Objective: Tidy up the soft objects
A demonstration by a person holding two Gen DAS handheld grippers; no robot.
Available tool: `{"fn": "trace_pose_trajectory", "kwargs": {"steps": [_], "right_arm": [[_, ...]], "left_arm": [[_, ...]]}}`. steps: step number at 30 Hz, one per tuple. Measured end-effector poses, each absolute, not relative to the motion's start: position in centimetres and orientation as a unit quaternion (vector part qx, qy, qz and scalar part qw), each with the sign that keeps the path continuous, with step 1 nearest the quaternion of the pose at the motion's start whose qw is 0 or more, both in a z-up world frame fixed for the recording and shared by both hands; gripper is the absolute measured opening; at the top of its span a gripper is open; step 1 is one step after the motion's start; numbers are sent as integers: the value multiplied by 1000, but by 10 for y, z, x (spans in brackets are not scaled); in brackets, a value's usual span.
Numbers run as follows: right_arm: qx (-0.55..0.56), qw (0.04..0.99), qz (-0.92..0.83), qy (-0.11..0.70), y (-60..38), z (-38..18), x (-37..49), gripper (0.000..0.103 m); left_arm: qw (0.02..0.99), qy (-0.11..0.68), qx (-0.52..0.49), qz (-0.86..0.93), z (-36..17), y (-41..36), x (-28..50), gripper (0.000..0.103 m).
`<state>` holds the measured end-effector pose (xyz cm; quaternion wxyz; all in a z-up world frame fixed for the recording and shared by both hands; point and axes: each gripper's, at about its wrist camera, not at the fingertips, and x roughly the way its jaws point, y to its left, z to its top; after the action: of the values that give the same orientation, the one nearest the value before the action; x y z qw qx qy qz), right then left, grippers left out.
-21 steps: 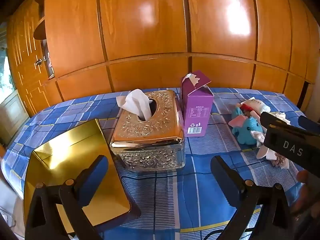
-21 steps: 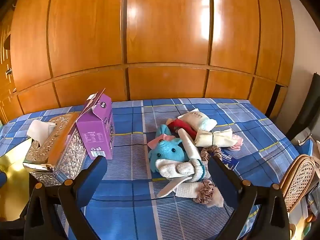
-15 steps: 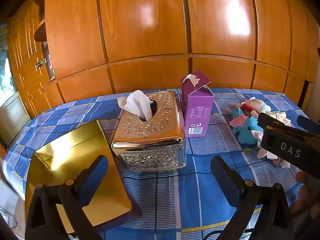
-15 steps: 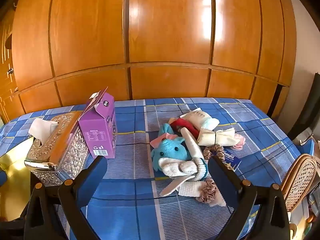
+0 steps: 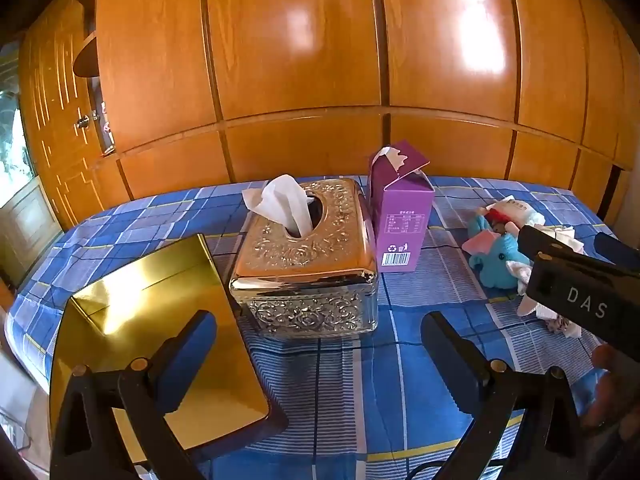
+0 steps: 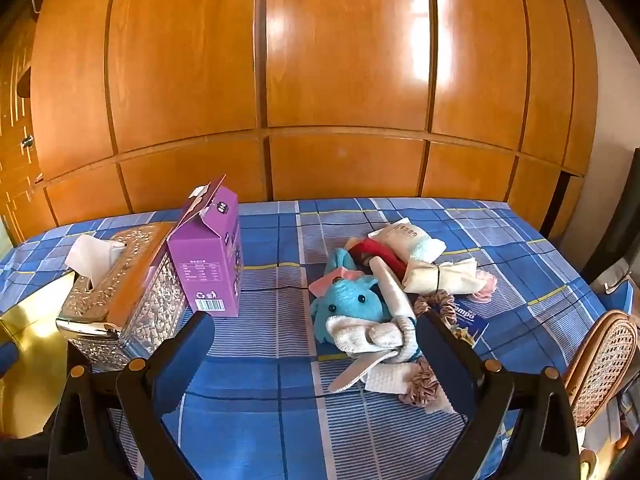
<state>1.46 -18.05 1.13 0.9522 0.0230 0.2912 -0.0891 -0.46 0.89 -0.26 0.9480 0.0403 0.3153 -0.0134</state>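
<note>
A heap of soft things lies on the blue checked cloth: a blue plush elephant (image 6: 349, 301), white socks (image 6: 370, 336), a rolled cream cloth (image 6: 440, 276), a red item (image 6: 376, 250) and brown scrunchies (image 6: 420, 386). My right gripper (image 6: 316, 360) hangs open in front of the heap, nothing between its fingers. In the left wrist view the elephant (image 5: 500, 258) shows partly behind the right gripper's black body (image 5: 580, 296). An open gold box (image 5: 152, 320) lies at the near left. My left gripper (image 5: 320, 356) stands open and empty before the tissue box.
An ornate metal tissue box (image 5: 308, 260) and an opened purple carton (image 5: 400, 216) stand mid-table. Wooden panelling (image 6: 344, 80) backs the table. A wicker chair back (image 6: 600, 360) rises at the right edge. A blue packet (image 6: 468, 316) lies under the scrunchies.
Both views have shifted slightly; the table objects sit a little lower and nearer in frame. Both grippers stay open and nothing on the table has moved.
</note>
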Motion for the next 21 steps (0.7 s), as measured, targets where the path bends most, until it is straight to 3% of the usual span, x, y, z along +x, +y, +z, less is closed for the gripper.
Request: {"fn": "trace_pose_trajectory", "kwargs": {"steps": [21], "right_arm": [[22,952,-91,291,-182,11,16,102]], "left_arm": [[948,315,45,-14,-4,7,-7,103]]}}
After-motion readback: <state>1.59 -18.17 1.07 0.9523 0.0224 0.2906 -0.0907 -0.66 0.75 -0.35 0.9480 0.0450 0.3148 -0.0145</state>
